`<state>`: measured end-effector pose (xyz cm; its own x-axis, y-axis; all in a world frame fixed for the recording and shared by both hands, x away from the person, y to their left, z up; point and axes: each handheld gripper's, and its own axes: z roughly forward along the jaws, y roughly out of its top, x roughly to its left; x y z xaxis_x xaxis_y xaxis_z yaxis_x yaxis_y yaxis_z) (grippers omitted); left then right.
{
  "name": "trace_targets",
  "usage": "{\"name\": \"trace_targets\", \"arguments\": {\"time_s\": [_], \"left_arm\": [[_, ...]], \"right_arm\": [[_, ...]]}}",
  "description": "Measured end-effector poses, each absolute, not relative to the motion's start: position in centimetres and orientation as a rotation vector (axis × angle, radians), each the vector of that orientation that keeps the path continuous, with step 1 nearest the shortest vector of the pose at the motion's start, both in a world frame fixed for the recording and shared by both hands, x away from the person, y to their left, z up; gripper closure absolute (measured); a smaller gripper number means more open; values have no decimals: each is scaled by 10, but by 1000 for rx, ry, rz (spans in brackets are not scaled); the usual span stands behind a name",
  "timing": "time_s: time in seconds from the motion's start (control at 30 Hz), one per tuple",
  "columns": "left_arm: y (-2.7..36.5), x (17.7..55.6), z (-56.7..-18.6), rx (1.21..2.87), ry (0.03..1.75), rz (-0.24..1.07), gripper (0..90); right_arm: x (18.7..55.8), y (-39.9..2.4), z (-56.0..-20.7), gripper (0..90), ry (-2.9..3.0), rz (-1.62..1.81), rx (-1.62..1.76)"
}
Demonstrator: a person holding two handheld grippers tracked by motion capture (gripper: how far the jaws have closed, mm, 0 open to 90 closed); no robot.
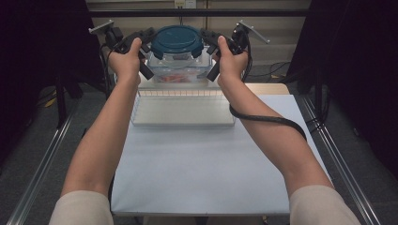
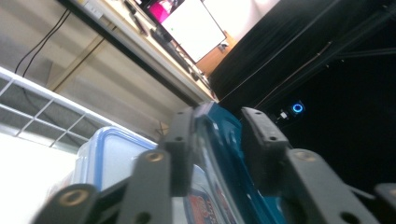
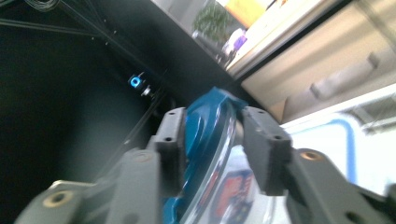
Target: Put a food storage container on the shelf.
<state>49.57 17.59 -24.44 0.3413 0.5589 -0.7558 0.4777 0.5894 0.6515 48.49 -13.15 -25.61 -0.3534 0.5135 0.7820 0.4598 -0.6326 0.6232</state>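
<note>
From the high view, we are holding a round teal lid [image 1: 177, 38] between the left gripper [image 1: 149, 36] and the right gripper [image 1: 207, 37], one at each side of its rim. The lid is hovering nearly level just above a clear container [image 1: 178, 68], which is standing behind a white wire rack [image 1: 183, 112] at the far end of the table [image 1: 202, 164]. Being round, the lid has no long axis; its domed top is facing up.

In the left gripper view, we are seeing the teal lid [image 2: 224, 154] edge-on between our jaws. One jaw is lying against it, while the other is standing a little off its surface, so we are judging this grip loose. A blue-rimmed tub [image 2: 112, 154] is sitting behind.

In the right gripper view, the lid [image 3: 205, 140] is again sitting between jaws that are parted, with a gap on one side.

With both holds this slack, the lid could be tipping or slipping down crooked onto the container rather than seating evenly.
</note>
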Motion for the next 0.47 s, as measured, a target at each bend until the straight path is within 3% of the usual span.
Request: {"name": "trace_targets", "arguments": {"time_s": [0.1, 0.37, 0.47], "left_arm": [[176, 482, -244, 1035, 1243, 92, 549], [170, 438, -258, 1094, 1165, 149, 291], [167, 425, -264, 1105, 1160, 151, 251]], "right_arm": [[478, -136, -257, 518, 1329, 2209, 1731], [432, -144, -266, 383, 1364, 2306, 1597], [418, -147, -276, 360, 1384, 2318, 1589]]}}
